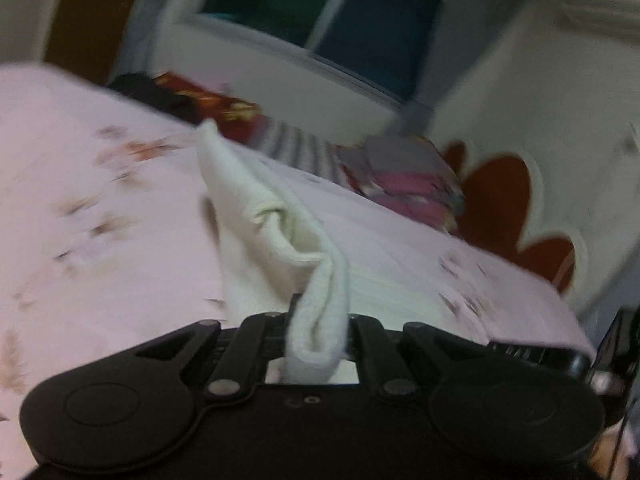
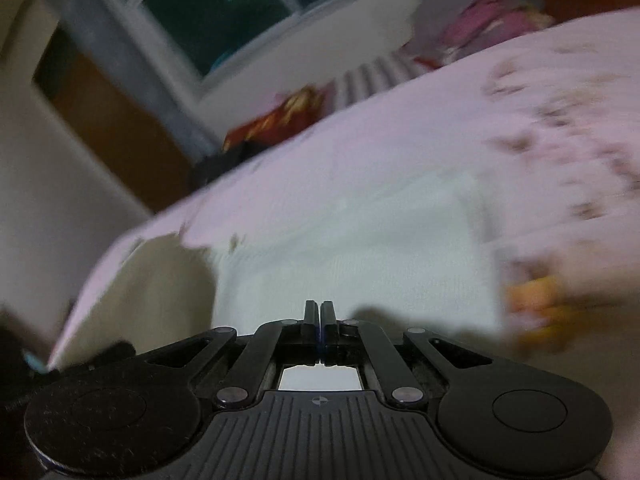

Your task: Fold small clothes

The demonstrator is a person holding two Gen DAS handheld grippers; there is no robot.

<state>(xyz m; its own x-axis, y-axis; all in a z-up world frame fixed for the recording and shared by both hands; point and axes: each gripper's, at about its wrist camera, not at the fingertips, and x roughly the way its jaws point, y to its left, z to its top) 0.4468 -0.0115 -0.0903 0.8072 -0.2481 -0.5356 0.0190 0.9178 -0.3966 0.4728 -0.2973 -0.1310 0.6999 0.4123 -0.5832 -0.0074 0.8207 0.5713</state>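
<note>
Over the pink bedsheet (image 1: 100, 168), left tongs (image 1: 316, 320) pinching a white garment (image 1: 248, 184), right tongs (image 2: 319, 316) closed, empty.

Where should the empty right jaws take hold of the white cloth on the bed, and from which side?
Grip the white cloth at its free edge nearest the right gripper, coming from this near side. It lies flat on the bed there, so that edge can be pinched.

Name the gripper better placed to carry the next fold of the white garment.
Left. The left gripper is shut on a lifted edge of the white garment; the right gripper is shut and empty.
</note>
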